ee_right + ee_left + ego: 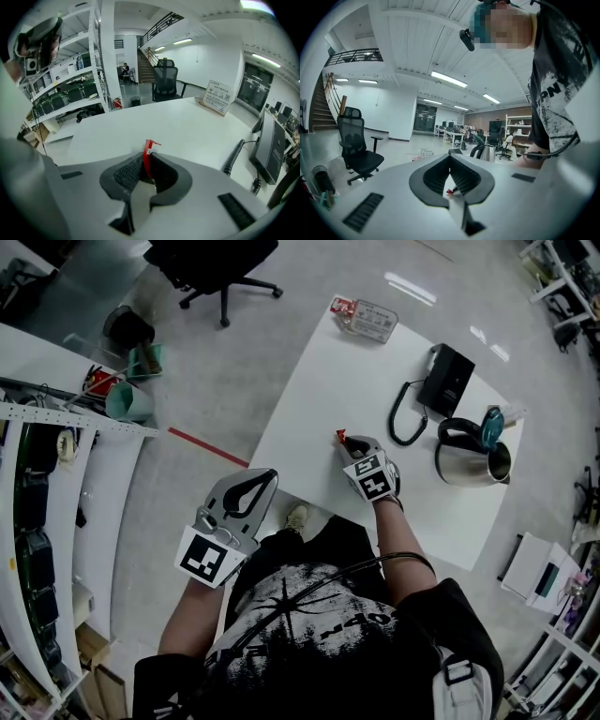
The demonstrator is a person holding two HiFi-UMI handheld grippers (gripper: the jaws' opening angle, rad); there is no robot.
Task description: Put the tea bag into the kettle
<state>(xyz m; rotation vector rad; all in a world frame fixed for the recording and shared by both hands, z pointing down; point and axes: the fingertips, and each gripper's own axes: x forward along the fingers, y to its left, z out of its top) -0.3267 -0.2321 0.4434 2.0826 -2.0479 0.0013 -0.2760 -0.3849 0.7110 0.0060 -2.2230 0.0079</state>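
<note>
**Tea bag gripped, carry to kettle is next**

The right claw (148,158) is pinching the red tea bag (150,144). The bag stands upright between the pads with its top edge poking out past the tips. In the head view this claw is angled down at the near part of the white tabletop (319,390). Whether the bag is touching the surface or just clear of it can't be told.

The left claw (450,157) is pressed together with nothing in it, held off the tabletop's near edge and idle.

The kettle (472,457) stands upright toward the right of the tabletop, well apart from the bag. Its lid looks tipped up and the mouth appears open, though that is small in the head view. A coiled cord (405,420) lies between the claw and the kettle.

Step in hand, as I read it: the grasp is done and the transport hasn't started. The next move calls for lifting the bag clear, carrying it right over the cord, centring it above the mouth, then spreading the claw to drop it. The bag is thin and light, so it may cling to a pad on release.
</note>
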